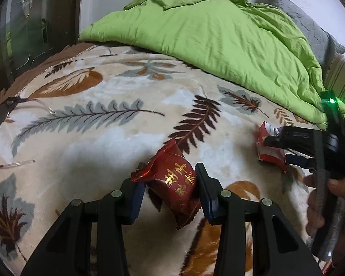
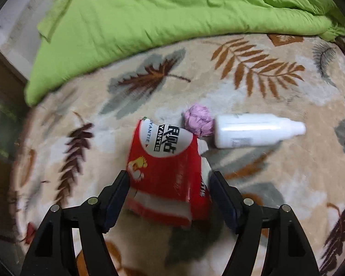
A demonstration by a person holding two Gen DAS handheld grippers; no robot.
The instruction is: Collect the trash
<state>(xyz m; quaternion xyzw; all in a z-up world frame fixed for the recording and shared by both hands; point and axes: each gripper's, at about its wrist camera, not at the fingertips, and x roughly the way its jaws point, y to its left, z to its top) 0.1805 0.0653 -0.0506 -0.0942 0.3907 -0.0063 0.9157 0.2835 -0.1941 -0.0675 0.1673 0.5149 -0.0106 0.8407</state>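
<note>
A dark red snack packet (image 1: 172,181) with gold characters is pinched between the blue pads of my left gripper (image 1: 170,172), which is shut on it just above the leaf-patterned blanket (image 1: 92,138). Farther right, my right gripper (image 1: 276,148) reaches over a red-and-white wrapper (image 1: 268,138). In the right wrist view that wrapper (image 2: 165,172) lies flat between the fingers of my right gripper (image 2: 169,174), which is open, one pad on each side. A crumpled pink paper ball (image 2: 199,122) and a white bottle (image 2: 253,131) lying on its side rest just beyond it.
A bunched green duvet (image 1: 207,34) covers the far half of the bed. A pair of glasses (image 1: 2,115) lies at the blanket's left edge, beside a dark cabinet with glass doors (image 1: 23,23). A hand (image 1: 322,197) holds the right gripper's handle.
</note>
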